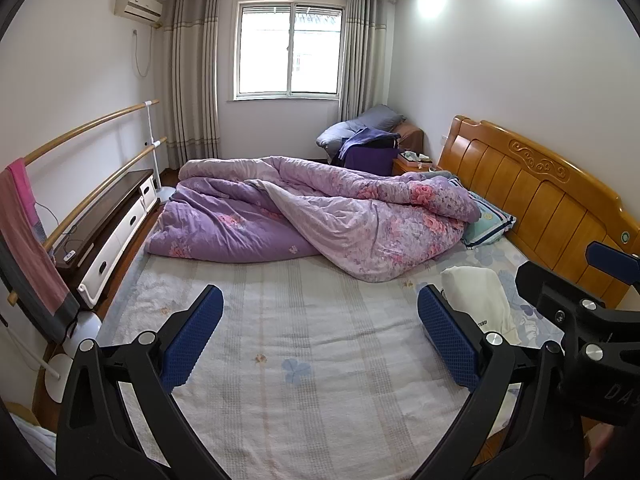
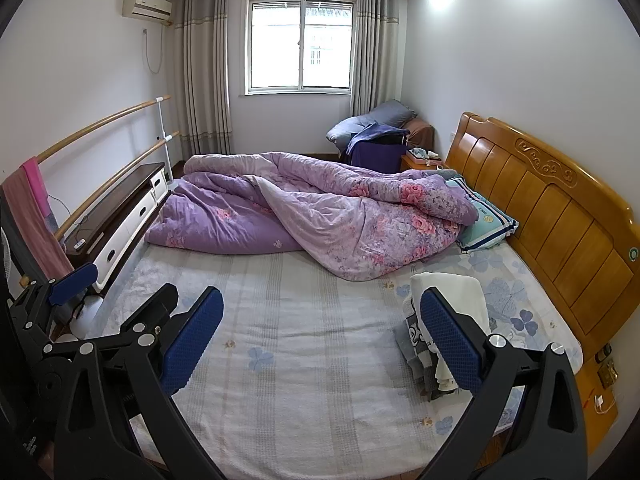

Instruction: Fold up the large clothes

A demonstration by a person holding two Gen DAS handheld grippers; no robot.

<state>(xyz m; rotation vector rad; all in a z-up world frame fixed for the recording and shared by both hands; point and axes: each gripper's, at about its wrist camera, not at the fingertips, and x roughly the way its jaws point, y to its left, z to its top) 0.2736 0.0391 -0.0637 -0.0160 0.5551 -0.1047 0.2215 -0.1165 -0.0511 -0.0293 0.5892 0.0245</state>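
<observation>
A small pile of clothes, a cream-white knit garment (image 2: 448,292) lying over grey and patterned pieces (image 2: 416,344), sits on the pale striped bedsheet with blue clover prints (image 2: 304,320), near the carved orange wooden headboard (image 2: 560,216) and just beside the right gripper's (image 2: 320,336) right finger. Whether the pile is folded work or waiting for folding cannot be told: the white piece looks doubled over, the ones beneath look loose. Both claws stand wide apart and hold nothing; the left gripper (image 1: 320,332) hovers over bare sheet. In my judgement, folding well here means spreading a garment flat on the open sheet, pinching two corners at once and keeping edges aligned. Behind lies a rumpled purple floral quilt (image 2: 320,212), clear of the working space. The right wrist view shows the grey pieces under the white one; the left wrist view shows only the white top (image 1: 476,300), partly hidden by its finger.
</observation>
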